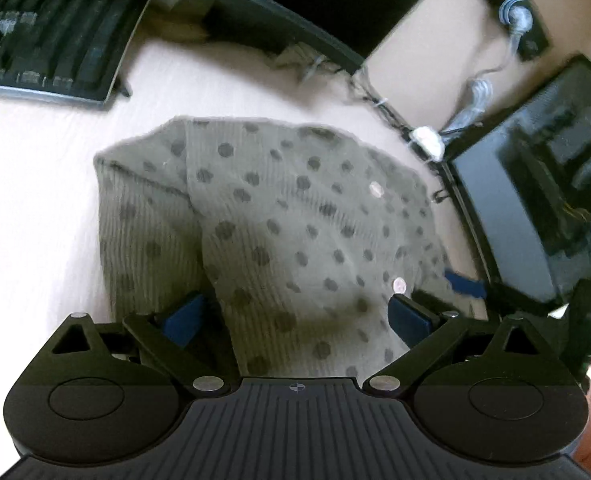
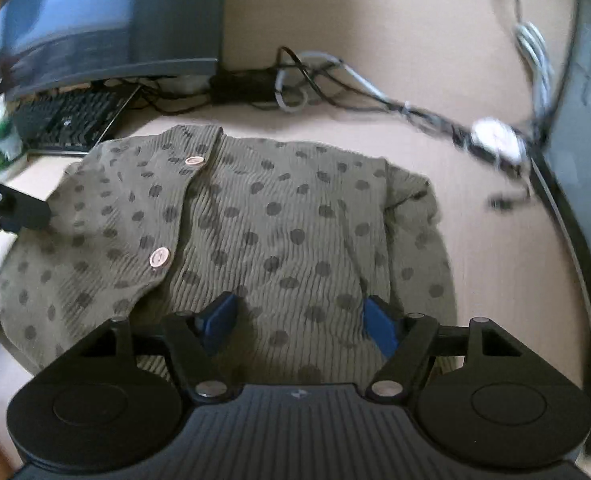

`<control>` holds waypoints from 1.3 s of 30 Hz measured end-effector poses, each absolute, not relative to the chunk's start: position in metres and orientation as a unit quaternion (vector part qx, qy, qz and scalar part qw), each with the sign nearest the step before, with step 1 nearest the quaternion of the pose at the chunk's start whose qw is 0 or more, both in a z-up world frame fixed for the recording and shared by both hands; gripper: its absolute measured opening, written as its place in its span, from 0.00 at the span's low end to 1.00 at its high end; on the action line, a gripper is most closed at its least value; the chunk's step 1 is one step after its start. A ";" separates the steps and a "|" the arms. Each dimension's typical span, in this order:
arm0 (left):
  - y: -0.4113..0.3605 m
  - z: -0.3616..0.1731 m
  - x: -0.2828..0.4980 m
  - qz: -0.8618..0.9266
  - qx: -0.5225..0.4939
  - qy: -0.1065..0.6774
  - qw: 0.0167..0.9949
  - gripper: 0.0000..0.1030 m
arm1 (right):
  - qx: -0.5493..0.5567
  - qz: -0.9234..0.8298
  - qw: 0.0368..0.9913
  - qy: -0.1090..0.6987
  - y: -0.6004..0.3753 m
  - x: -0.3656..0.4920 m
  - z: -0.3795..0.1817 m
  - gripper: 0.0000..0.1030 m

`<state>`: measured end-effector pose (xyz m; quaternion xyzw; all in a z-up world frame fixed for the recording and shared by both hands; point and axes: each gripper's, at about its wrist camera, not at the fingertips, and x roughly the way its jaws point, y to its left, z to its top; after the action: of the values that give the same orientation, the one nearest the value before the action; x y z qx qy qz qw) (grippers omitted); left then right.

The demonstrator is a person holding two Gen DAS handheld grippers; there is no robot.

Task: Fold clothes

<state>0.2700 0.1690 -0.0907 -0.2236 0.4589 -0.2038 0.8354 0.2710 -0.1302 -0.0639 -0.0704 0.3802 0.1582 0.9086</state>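
Note:
An olive green knitted cardigan (image 2: 279, 232) with dark dots and pink buttons lies flat on the pale table, sleeves folded in at the sides. It also shows in the left wrist view (image 1: 287, 220). My left gripper (image 1: 299, 316) is open, its blue pads apart over the cardigan's near part, holding nothing. My right gripper (image 2: 301, 320) is open, its blue pads apart just over the cardigan's near hem, holding nothing. The left gripper's black finger (image 2: 19, 208) shows at the cardigan's left edge in the right wrist view.
A black keyboard (image 2: 71, 120) lies at the far left under a monitor (image 2: 107, 20). A tangle of cables (image 2: 335, 88) and a white plug (image 2: 495, 140) lie behind the cardigan. A dark screen (image 1: 543, 200) stands to the right.

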 end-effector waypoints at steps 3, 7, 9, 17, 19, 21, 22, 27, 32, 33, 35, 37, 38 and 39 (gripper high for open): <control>0.170 -0.068 0.265 -0.216 -0.207 0.433 0.850 0.97 | -0.070 0.158 0.905 0.390 -0.124 0.258 -0.062 0.70; 0.161 -0.028 0.266 -0.240 -0.159 0.349 0.892 0.97 | -0.091 0.164 0.900 0.394 -0.120 0.248 -0.059 0.74; 0.151 -0.025 0.282 -0.250 -0.164 0.332 0.895 0.97 | -0.098 0.163 0.899 0.394 -0.119 0.245 -0.060 0.76; 0.111 -0.086 0.335 -0.205 -0.155 0.436 0.863 0.97 | -0.143 0.149 0.919 0.335 -0.116 0.253 -0.025 0.83; 0.108 -0.087 0.334 -0.206 -0.147 0.435 0.864 0.97 | -0.141 0.129 0.929 0.317 -0.119 0.275 -0.016 0.83; 0.105 -0.087 0.332 -0.207 -0.138 0.434 0.866 0.97 | -0.132 0.111 0.936 0.308 -0.121 0.300 -0.011 0.83; 0.104 -0.088 0.331 -0.208 -0.136 0.434 0.866 0.97 | -0.127 0.105 0.936 0.311 -0.121 0.314 -0.013 0.82; 0.103 -0.086 0.327 -0.204 -0.132 0.435 0.867 0.97 | -0.159 0.087 0.909 0.375 -0.109 0.360 -0.053 0.80; 0.114 -0.081 0.320 -0.205 -0.129 0.439 0.865 0.97 | -0.178 0.097 0.918 0.340 -0.097 0.325 -0.036 0.80; 0.117 -0.079 0.318 -0.205 -0.132 0.439 0.865 0.97 | -0.170 0.113 0.921 0.331 -0.096 0.310 -0.029 0.80; 0.123 -0.073 0.311 -0.203 -0.136 0.439 0.864 0.97 | -0.149 0.147 0.923 0.323 -0.092 0.276 -0.017 0.80; 0.129 -0.067 0.301 -0.204 -0.139 0.439 0.864 0.97 | -0.135 0.175 0.913 0.344 -0.087 0.251 -0.022 0.80; 0.131 -0.068 0.297 -0.211 -0.143 0.440 0.861 0.97 | -0.135 0.184 0.906 0.356 -0.084 0.242 -0.029 0.80; 0.134 -0.069 0.293 -0.218 -0.148 0.442 0.858 0.97 | -0.145 0.182 0.900 0.369 -0.082 0.237 -0.039 0.80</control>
<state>0.2926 0.1337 -0.0690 -0.1482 0.4416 -0.2179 0.8577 0.2371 -0.0818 -0.0389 -0.1449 0.3693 0.1824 0.8996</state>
